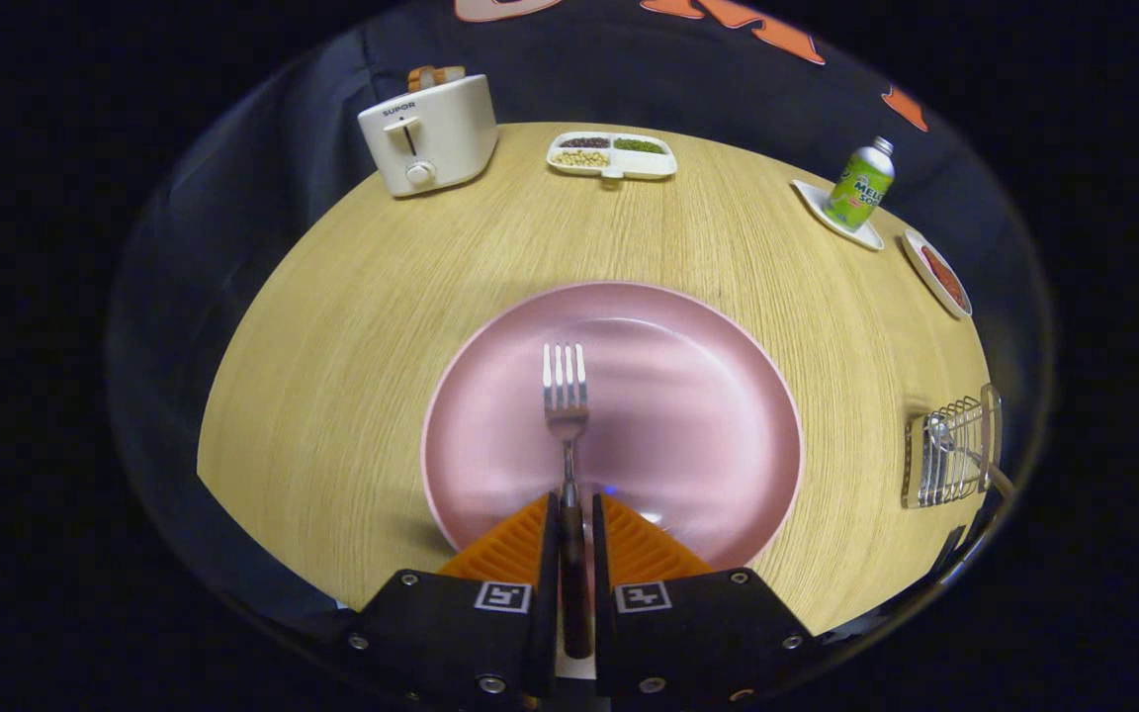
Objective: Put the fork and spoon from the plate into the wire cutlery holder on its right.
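Your gripper [569,506] pinches the fork [567,396] handle over the pink plate [708,396]; wire cutlery holder [950,455] at three o'clock.

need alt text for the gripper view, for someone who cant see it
The gripper is shut on the handle of a fork, tines pointing away over a pink plate on a round wooden table. To the right stands the wire cutlery holder, a spoon already in it.

Staged dining booth: toaster [428,133], wooden table [352,326], cloth backdrop.
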